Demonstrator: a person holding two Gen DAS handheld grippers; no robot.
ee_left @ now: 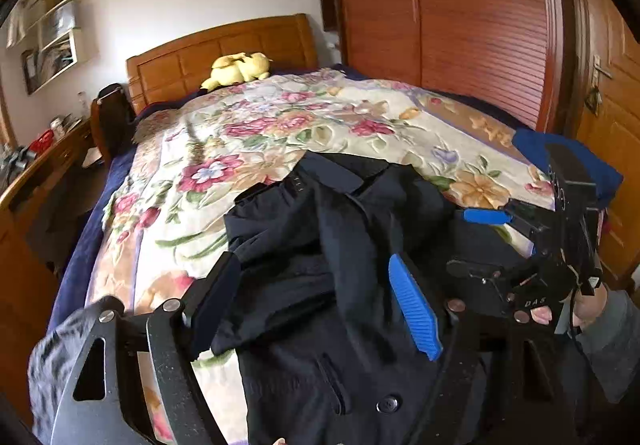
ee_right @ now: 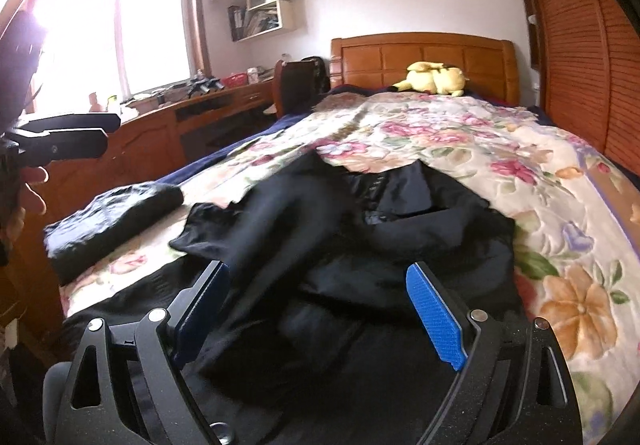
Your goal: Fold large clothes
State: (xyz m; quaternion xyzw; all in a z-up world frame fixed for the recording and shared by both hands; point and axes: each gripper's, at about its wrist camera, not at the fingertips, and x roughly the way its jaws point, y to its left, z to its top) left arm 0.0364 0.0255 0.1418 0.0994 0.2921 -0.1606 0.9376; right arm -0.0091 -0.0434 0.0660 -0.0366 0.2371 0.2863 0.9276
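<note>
A large dark navy coat (ee_left: pixel 344 245) lies crumpled on the floral bedspread (ee_left: pixel 256 133), a button and a pocket near the lower edge. My left gripper (ee_left: pixel 316 293) is open above the coat, its blue pads apart with cloth between and below them. In the right wrist view the same coat (ee_right: pixel 360 237) spreads over the bedspread (ee_right: pixel 540 205). My right gripper (ee_right: pixel 320 309) is open over the coat's near part. The right gripper also shows in the left wrist view (ee_left: pixel 492 215) at the right. The left gripper shows at the far left of the right wrist view (ee_right: pixel 112 131).
A folded black garment (ee_right: pixel 116 221) lies at the bed's left edge. A blue folded item (ee_left: pixel 568 161) lies at the bed's right edge. A yellow plush toy (ee_right: pixel 436 79) sits by the wooden headboard (ee_right: pixel 424 53). A desk (ee_right: pixel 168 117) stands left, a wardrobe (ee_left: pixel 460 13) right.
</note>
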